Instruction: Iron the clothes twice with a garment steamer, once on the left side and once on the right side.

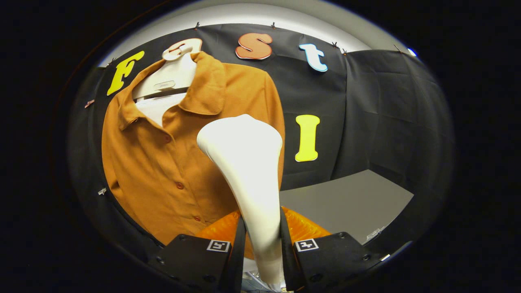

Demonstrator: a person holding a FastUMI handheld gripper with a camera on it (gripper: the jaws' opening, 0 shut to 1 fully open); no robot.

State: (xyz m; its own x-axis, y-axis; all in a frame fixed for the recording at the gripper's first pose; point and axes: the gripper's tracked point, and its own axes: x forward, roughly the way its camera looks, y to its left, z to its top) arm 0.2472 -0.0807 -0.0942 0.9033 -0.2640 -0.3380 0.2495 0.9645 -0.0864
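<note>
Between both fingers, the claw [260, 248] clamps the steamer [248, 175] by its smooth, stiff neck; it may slip, while the soft shirt [163, 171] yields easily.

support: grey table [350, 199] seen at 4 o'clock beyond the fingers | on it: small clear item [373, 234], unidentifiable, near edge

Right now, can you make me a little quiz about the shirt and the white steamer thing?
1. True or false: the gripper is shut on the steamer.
2. The shirt hangs on a: A) chair B) hanger C) hook alone.
3. Fill in: the steamer's head is in front of the shirt's ___ colour cloth.

Key: 1 true; 2 B; 3 orange-brown.
</note>
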